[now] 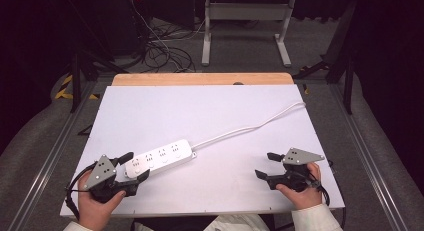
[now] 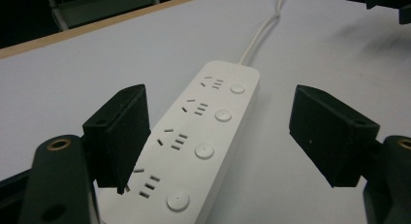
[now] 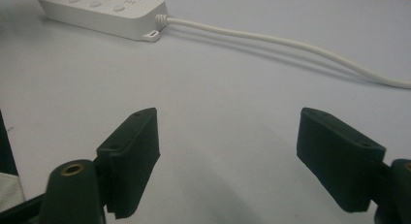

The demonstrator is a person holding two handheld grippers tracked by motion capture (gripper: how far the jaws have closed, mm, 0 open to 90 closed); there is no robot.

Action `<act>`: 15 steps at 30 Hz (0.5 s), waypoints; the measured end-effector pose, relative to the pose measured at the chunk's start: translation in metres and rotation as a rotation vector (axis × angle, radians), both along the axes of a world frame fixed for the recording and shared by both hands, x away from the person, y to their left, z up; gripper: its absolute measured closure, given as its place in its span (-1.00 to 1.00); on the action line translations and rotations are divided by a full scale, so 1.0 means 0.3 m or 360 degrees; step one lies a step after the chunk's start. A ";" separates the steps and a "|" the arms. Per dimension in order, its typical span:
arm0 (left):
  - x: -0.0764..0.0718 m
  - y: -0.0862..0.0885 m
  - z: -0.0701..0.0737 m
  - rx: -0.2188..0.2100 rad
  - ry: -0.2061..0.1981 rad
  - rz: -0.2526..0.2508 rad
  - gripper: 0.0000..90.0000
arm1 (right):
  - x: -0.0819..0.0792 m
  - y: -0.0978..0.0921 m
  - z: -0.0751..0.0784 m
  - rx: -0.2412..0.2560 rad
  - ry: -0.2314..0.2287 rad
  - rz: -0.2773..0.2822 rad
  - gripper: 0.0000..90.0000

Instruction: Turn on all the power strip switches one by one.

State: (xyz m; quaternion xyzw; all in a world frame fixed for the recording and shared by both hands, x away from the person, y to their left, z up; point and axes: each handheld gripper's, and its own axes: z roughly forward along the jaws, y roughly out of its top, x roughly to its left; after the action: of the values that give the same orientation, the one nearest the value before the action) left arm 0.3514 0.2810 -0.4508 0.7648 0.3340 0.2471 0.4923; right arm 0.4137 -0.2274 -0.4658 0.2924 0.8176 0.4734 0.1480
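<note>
While perhaps touching the power strip (image 1: 159, 159), left claw (image 1: 133, 167) spread, astride it.

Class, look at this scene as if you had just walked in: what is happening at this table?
A person holds a two-jaw gripper in each hand over a white table. The left gripper is open, its fingers on either side of the near end of a white power strip, not closed on it. The strip lies flat, its white cable trailing toward the far right edge. The right gripper is also open, holding nothing, apart from the strip over bare table.
</note>
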 end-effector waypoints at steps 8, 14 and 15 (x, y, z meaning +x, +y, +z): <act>-0.004 -0.006 0.008 0.0024 -0.0001 -0.0004 -0.47 | -0.002 0.001 -0.004 0.0002 -0.0005 0.0001 -0.44; -0.006 -0.006 0.012 0.0039 -0.0012 0.0000 -0.45 | -0.002 0.005 -0.003 -0.0002 -0.0012 0.0009 -0.43; -0.006 -0.005 0.014 0.0035 -0.0010 -0.0001 -0.45 | -0.003 0.005 -0.003 -0.0003 -0.0015 0.0009 -0.43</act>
State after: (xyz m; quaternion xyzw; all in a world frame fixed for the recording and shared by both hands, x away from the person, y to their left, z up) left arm 0.3498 0.2793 -0.4466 0.7694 0.3296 0.2532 0.4850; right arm 0.4128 -0.2257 -0.4666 0.2878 0.8181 0.4745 0.1508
